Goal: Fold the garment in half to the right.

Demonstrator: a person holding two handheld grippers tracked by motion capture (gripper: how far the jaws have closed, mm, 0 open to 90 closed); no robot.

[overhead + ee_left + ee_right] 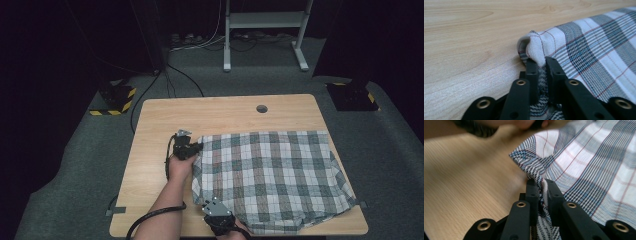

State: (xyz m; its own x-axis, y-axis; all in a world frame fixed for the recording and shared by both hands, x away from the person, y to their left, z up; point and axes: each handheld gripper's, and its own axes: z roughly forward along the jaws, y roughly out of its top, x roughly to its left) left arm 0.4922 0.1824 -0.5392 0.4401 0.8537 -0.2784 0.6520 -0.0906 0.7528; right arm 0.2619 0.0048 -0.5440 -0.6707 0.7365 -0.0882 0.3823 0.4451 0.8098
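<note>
Cloth: we see the grey, white and red checked fabric cloth (270,180) spread across the right half of the light wooden table (155,150) | Left gripper (192,148): centre-left, pinching its far-left corner | Right gripper (212,210): bottom centre, seemingly nipping the near-left corner.

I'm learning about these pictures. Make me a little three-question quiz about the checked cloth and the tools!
1. True or false: the left tool is pinching a corner of the checked cloth.
2. What is the right tool shut on? A) a cable B) the cloth's edge C) nothing
3. What does the cloth lie on?

Key:
1. True; its jaws clamp a bunched corner.
2. B.
3. The wooden table; the cloth covers its right part.
</note>
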